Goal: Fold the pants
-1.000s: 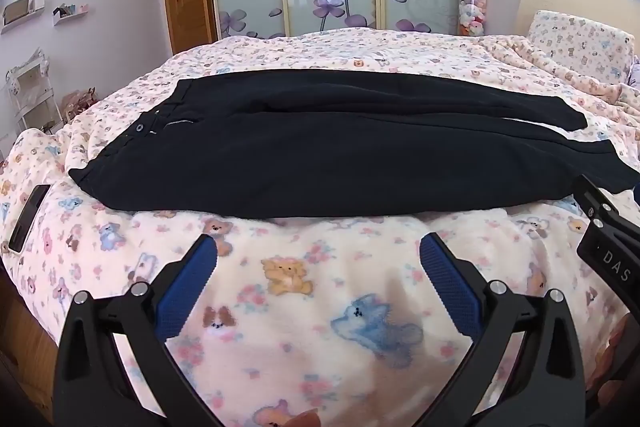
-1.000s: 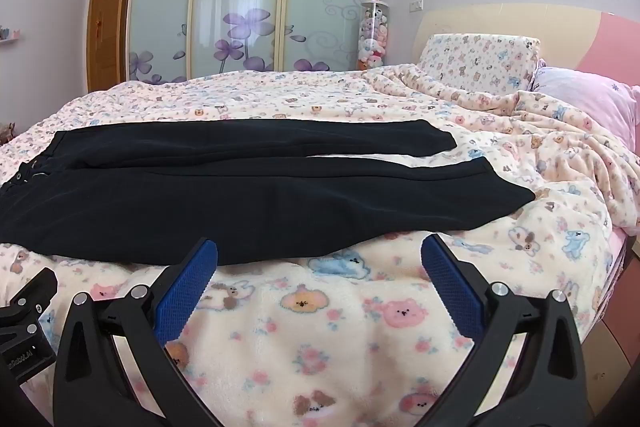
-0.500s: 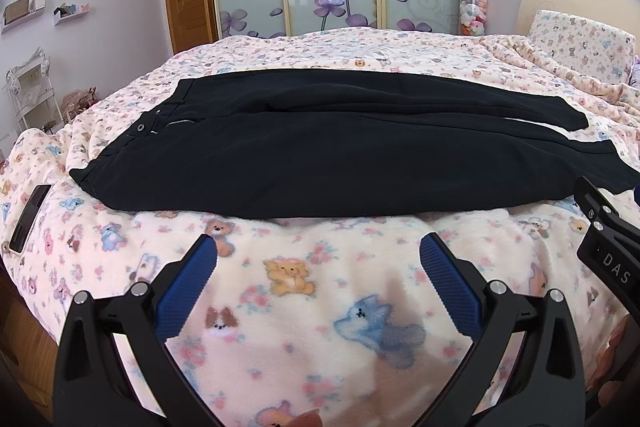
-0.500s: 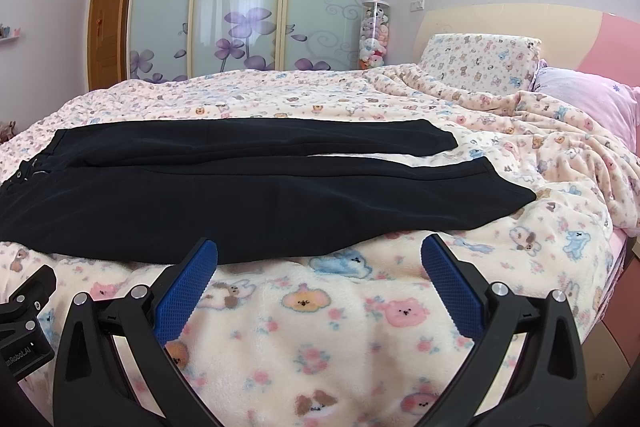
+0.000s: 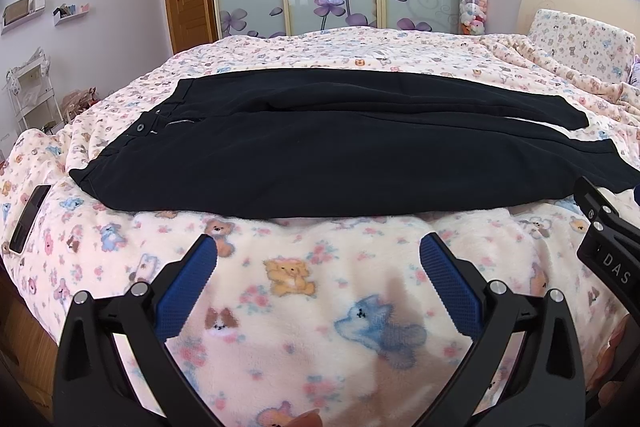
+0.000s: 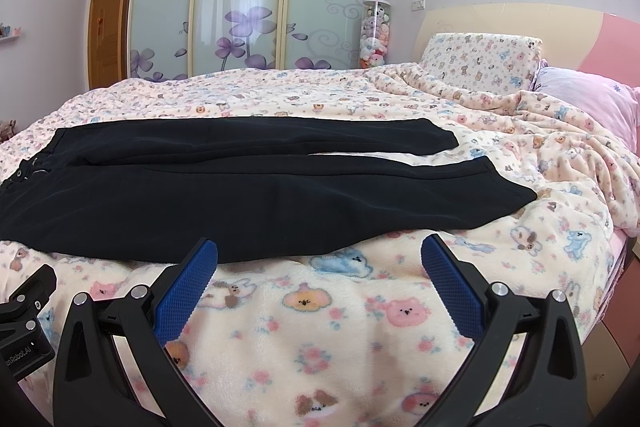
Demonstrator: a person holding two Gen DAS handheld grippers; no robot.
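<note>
Pants [image 5: 320, 155] flat on bed [image 5: 320, 307], waistband left, legs right

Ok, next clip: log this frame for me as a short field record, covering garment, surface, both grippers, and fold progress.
garment: black pants, spread flat, unfolded, legs side by side
waistband: toward the left, button showing
surface: bed with bear-print blanket
left gripper: open, empty, short of the near edge of the pants
right gripper: open, empty, at the near edge, not gripping
nearby: phone at the blanket's left edge
fold progress: not started

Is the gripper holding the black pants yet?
No, the left gripper is open over the teddy-bear blanket, short of the black pants.
</note>
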